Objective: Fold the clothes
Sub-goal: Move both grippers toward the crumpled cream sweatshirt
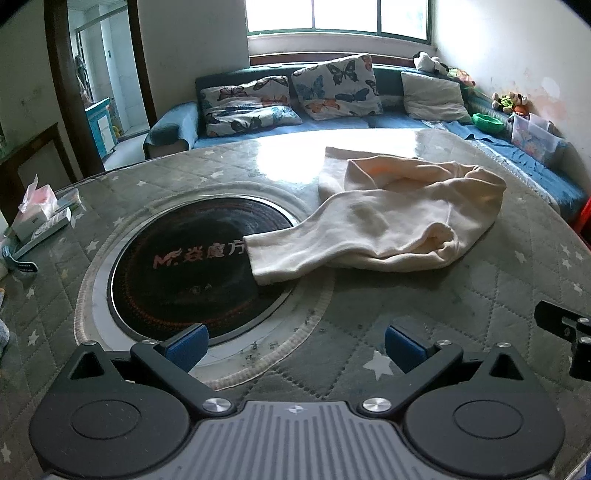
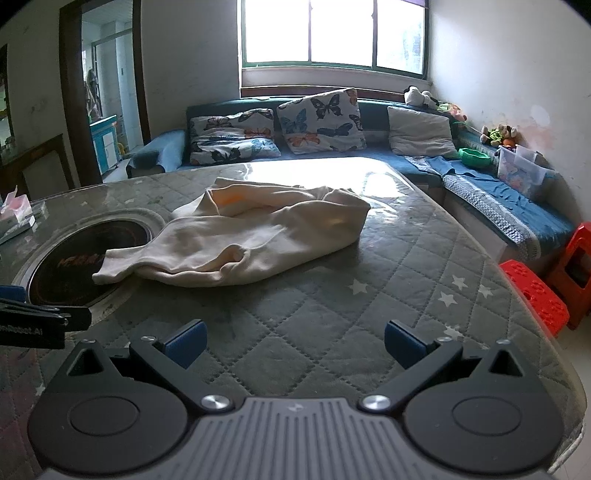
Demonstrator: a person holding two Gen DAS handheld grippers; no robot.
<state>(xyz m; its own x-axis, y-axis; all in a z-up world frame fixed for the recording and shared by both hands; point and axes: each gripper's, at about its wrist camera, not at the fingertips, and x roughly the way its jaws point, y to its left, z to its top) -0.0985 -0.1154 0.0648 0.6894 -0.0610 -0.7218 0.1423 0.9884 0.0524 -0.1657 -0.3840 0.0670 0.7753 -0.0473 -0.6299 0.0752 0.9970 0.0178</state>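
Grey quilted star-print table cover [image 2: 388, 266] with a round black glass hotplate [image 1: 192, 266] set into it. Behind it, a blue corner sofa [image 2: 480, 192] with butterfly-print cushions [image 2: 321, 122], and red plastic stools [image 2: 543, 299] off right.

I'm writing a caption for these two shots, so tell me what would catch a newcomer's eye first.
First the cream garment, lying crumpled in the middle of the grey quilted table, one sleeve draped over the edge of the round black cooktop set into it. Next the two open grippers, left and right, low in front with nothing between their blue pads. Behind, butterfly pillows sit on the blue sofa under a bright window.
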